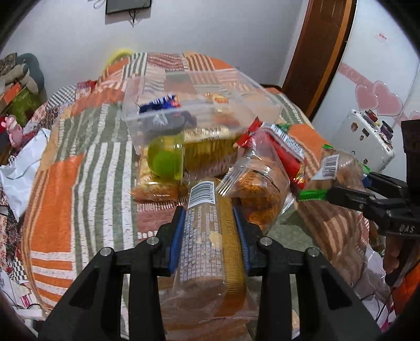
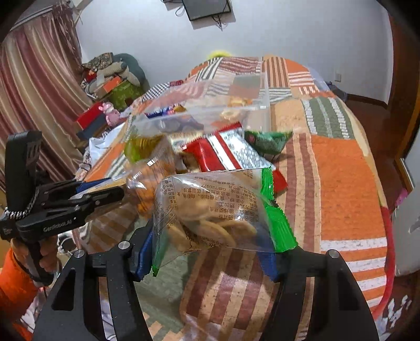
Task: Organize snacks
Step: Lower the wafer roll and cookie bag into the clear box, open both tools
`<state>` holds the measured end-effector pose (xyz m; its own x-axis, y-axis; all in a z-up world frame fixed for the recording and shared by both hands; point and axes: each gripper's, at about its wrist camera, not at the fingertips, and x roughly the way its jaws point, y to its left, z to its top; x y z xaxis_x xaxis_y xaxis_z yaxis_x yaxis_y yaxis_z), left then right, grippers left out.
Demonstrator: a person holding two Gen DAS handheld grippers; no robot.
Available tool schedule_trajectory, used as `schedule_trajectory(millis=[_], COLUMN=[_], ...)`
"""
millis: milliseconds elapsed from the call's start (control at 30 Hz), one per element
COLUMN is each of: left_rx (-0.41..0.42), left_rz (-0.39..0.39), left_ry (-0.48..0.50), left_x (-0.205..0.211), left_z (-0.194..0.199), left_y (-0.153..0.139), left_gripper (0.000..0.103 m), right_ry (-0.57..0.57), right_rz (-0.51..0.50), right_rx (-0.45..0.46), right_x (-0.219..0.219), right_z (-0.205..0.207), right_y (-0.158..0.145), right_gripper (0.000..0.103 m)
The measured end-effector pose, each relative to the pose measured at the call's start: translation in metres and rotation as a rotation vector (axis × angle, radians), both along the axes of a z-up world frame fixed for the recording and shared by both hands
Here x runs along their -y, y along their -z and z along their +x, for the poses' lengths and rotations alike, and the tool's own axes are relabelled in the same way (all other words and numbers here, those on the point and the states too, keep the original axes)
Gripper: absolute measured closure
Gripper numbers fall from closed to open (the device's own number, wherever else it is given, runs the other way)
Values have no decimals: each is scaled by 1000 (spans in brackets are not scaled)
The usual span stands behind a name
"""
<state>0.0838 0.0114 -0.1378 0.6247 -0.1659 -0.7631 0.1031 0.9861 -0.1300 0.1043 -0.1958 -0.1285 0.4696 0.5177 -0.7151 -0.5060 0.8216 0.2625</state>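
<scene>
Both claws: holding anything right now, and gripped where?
Left claw: clear barcoded biscuit sleeve, clamped across its long sides. Right claw: clear green-edged cracker bag, pinched at its lower end.

a bed (image 2: 341, 168) under an orange, green and brown patchwork quilt filled the room; white walls (image 1: 223, 34) rose behind it, with a dark framed panel (image 2: 207, 8) hung high, striped curtains (image 2: 39, 78) at one side and a brown wooden door frame (image 1: 317, 55) at the other

Both wrist cams look steeply down, close over the quilted bed (image 1: 78, 183); both catch the clear container (image 1: 199, 105) and snack pile.
</scene>
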Motion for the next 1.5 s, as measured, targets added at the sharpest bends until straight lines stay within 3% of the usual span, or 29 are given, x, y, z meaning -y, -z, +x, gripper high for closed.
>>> schedule_trajectory(millis=[367, 667, 1133, 1500], left_rx=[97, 169, 217, 170], left_rz=[-9, -11, -27, -38], left_ry=[-13, -36, -70, -60], left_x=[-8, -19, -34, -29], left_z=[-9, 7, 75, 138], left_y=[-39, -66, -84, -68], left_gripper=[67, 67, 67, 67], right_ry=[2, 7, 25, 20], right_rz=[40, 52, 64, 36], right_rx=[76, 133, 166, 117], right_x=[-4, -14, -31, -52], right_z=[9, 26, 80, 120], right_y=[-27, -44, -58, -42], right_gripper=[42, 42, 42, 42])
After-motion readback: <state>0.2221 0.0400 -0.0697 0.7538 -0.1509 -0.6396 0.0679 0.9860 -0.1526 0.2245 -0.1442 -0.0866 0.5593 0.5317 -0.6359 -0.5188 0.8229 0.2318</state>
